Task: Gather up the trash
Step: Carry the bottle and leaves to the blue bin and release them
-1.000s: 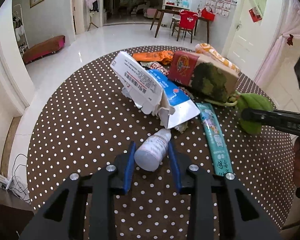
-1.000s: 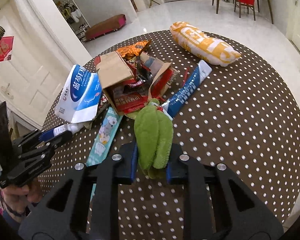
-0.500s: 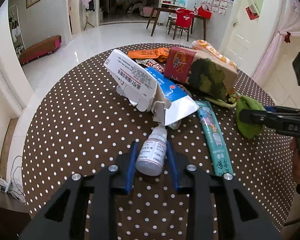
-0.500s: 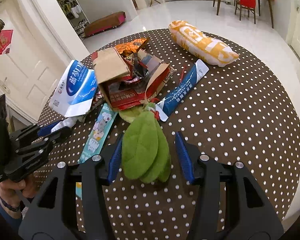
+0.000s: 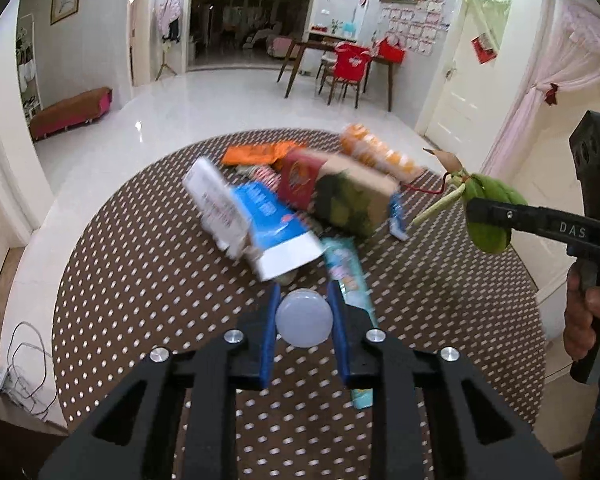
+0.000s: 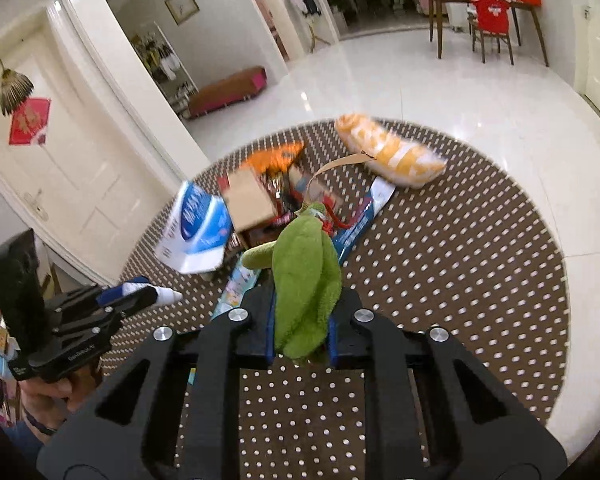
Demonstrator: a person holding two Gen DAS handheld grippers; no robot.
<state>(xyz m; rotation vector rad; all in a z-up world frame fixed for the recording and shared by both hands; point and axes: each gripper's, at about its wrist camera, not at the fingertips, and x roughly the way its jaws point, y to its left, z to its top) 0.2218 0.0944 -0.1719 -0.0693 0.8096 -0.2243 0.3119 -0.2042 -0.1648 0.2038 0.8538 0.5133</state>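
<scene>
My left gripper (image 5: 303,312) is shut on a small white plastic bottle (image 5: 304,323) and holds it above the round dotted table (image 5: 140,272). The bottle's round base faces the camera. My right gripper (image 6: 301,312) is shut on a bunch of green leaves (image 6: 306,276) and holds it off the table. In the left wrist view the leaves (image 5: 492,216) hang at the right with their stem pointing left. In the right wrist view the left gripper (image 6: 140,298) with the bottle (image 6: 166,294) is at the left.
A pile of trash lies mid-table: a white and blue box (image 5: 256,224), a brown carton (image 5: 348,196), an orange wrapper (image 5: 260,154), an orange and white bag (image 6: 392,152), a blue tube (image 6: 364,216) and a teal packet (image 5: 346,272). The table edge drops to white floor all round.
Both grippers have risen from the table with their loads. The right gripper opened briefly, then shut again on the leaves. The bottle has tipped so its base faces the camera.
</scene>
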